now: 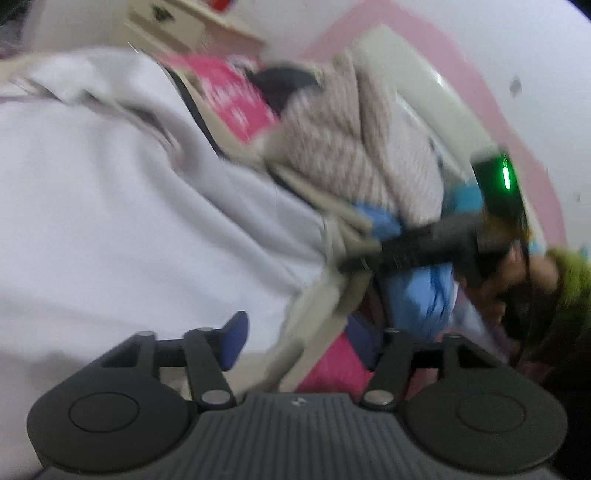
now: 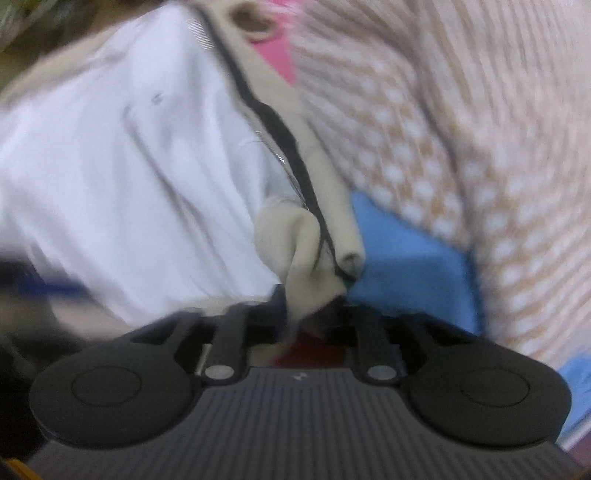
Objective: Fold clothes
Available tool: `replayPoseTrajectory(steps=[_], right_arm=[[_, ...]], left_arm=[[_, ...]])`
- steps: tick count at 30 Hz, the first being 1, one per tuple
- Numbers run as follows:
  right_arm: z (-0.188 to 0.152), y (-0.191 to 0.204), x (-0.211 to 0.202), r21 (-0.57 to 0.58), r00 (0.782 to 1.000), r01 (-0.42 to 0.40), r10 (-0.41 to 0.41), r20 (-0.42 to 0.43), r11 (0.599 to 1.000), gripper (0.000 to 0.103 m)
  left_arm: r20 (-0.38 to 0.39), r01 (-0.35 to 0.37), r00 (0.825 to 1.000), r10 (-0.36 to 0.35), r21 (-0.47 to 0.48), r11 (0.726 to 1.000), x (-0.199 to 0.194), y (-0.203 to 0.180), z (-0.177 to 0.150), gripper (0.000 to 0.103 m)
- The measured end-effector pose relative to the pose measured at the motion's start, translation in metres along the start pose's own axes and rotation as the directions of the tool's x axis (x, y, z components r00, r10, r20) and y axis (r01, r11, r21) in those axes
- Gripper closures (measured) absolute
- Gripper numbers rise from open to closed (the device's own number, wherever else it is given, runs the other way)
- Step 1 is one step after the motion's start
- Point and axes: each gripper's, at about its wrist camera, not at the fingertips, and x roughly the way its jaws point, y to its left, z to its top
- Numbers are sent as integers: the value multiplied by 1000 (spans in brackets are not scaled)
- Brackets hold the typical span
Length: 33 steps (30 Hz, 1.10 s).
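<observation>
A white garment (image 1: 110,206) (image 2: 129,166) with beige trim and a black zipper (image 2: 280,136) lies spread in both views. The left gripper (image 1: 299,343) is open just above the garment's beige edge, and its blue pads (image 1: 236,338) press on nothing. The right gripper (image 2: 308,306) points steeply down at a bunched beige corner (image 2: 306,251) of the same garment. That fold rises between its parted jaws, and I see no firm pinch. In the left wrist view the right gripper (image 1: 351,262) reaches that corner from the right. Both views are blurred.
A beige knit garment with white dots (image 1: 351,129) (image 2: 461,147) is piled beside the white one, over blue cloth (image 1: 424,295) (image 2: 406,258). Pink fabric (image 1: 236,99) (image 2: 277,55) lies behind. A hand (image 1: 524,280) with a green sleeve (image 1: 569,280) holds the right gripper. Cream drawers (image 1: 192,26) stand by the wall.
</observation>
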Motion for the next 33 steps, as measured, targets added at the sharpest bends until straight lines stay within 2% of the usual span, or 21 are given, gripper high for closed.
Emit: replayPoseTrajectory(steps=[2,4,6,8,9,11,13,14,15,18,20,23,24,26,27,30,33], right_arm=[[-3,1,-23,-87,999,36,-34,26,996,70],[-5,1,-47,-149,996,66,-57,68,987,66],[1,4,-69,-184,988,71,-43,149,980,66],[18,19,-80,-247,969,26,36,244,969,66],[30,30,-79,-293,956,4,83,283,956,67],[56,60,-69,-395,923,-27,175,344,918,68],[84,99,-42,-502,906,-38,242,347,864,70],[94,114,-27,-548,906,-28,253,339,836,73],[103,128,-12,-591,910,-10,252,328,806,77],[131,169,35,-710,923,41,246,297,703,83],[140,172,64,-762,946,105,172,275,639,83],[151,142,99,-804,965,193,40,259,563,87],[154,132,103,-808,966,208,13,258,551,88],[164,114,106,-786,957,279,-91,276,552,98],[167,104,108,-776,954,290,-108,279,560,100],[172,89,116,-766,950,311,-156,271,563,102],[172,104,110,-774,945,328,-184,271,542,101]], left_arm=[[64,-51,997,53,-41,998,-35,11,7,34],[107,-124,986,131,-74,990,-66,20,12,33],[112,-242,961,253,-104,965,-90,31,16,33],[94,-369,919,383,-136,919,-110,41,19,34],[73,-439,888,454,-157,885,-115,47,19,35],[28,-572,808,588,-198,796,-124,61,18,36],[-21,-660,738,675,-234,714,-128,73,14,37],[-43,-680,720,693,-248,690,-130,79,9,38],[-63,-691,709,703,-261,674,-132,85,4,38],[-116,-729,677,727,-245,639,-130,95,-12,38],[-142,-759,648,748,-210,617,-125,100,-23,38],[-155,-765,641,752,-204,611,-121,105,-31,38],[-151,-763,643,751,-205,613,-122,106,-33,38],[-143,-757,649,747,-212,617,-126,108,-34,37],[-143,-755,652,745,-218,619,-126,109,-33,37],[-138,-743,663,735,-238,626,-127,110,-31,37],[-121,-737,666,736,-254,626,-131,108,-30,37]])
